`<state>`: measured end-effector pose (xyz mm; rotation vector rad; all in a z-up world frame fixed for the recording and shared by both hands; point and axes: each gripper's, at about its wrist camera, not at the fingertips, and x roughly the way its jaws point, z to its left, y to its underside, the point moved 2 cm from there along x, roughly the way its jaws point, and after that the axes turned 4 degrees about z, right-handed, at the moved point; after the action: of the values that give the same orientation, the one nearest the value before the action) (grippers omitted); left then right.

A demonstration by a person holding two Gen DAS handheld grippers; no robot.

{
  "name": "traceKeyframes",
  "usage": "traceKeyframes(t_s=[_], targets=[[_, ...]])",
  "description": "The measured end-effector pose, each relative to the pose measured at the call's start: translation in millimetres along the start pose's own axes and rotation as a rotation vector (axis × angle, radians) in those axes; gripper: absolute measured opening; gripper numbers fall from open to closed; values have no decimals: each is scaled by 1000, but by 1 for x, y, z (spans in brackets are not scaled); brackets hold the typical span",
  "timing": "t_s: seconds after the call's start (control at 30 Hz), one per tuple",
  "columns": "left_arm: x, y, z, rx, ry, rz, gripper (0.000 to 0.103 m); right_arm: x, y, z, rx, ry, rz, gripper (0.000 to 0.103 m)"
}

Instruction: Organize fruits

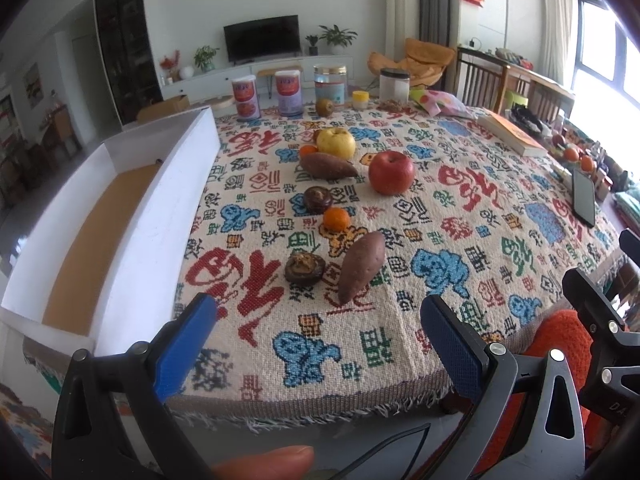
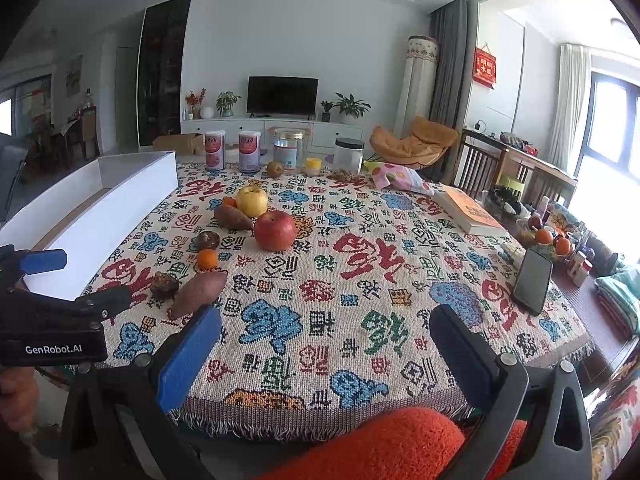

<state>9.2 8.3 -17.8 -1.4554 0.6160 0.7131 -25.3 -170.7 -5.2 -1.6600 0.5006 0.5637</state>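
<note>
Patterned tablecloth (image 1: 460, 216), sweet potato (image 1: 360, 266) beyond left gripper (image 1: 320, 320)

Red apple (image 1: 391, 172), yellow apple (image 1: 336, 143), two tangerines (image 1: 336, 219), loose mid-cloth; white box (image 1: 132, 216) at left, open.

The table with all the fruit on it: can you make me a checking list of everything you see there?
Surface: patterned woven cloth covers the table.
Job's things: red apple, yellow apple, two sweet potatoes, small oranges, dark round fruits, all loose on the cloth; white box at its left edge, no fruit seen inside.
Clutter: cans, jars, book, phone.
Grippers: left gripper and right gripper open, holding nothing.
Cables: black cable below the left gripper.
Surroundings: television, plants, chairs, window.
</note>
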Motion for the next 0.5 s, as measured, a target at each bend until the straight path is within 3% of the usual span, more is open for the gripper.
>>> traceKeyframes(t_s=[0.13, 0.33, 0.4, 0.5], targets=[[-1, -5, 5, 62, -4, -8, 102, -1, 1, 4, -17, -5, -3, 103], [-16, -12, 20, 267, 10, -1, 102, 0, -5, -6, -28, 2, 25, 103], [-23, -10, 22, 253, 7, -18, 102, 1, -6, -7, -8, -7, 35, 103], [-23, -3, 18, 161, 82, -9, 102, 4, -4, -1, 6, -39, 47, 103]])
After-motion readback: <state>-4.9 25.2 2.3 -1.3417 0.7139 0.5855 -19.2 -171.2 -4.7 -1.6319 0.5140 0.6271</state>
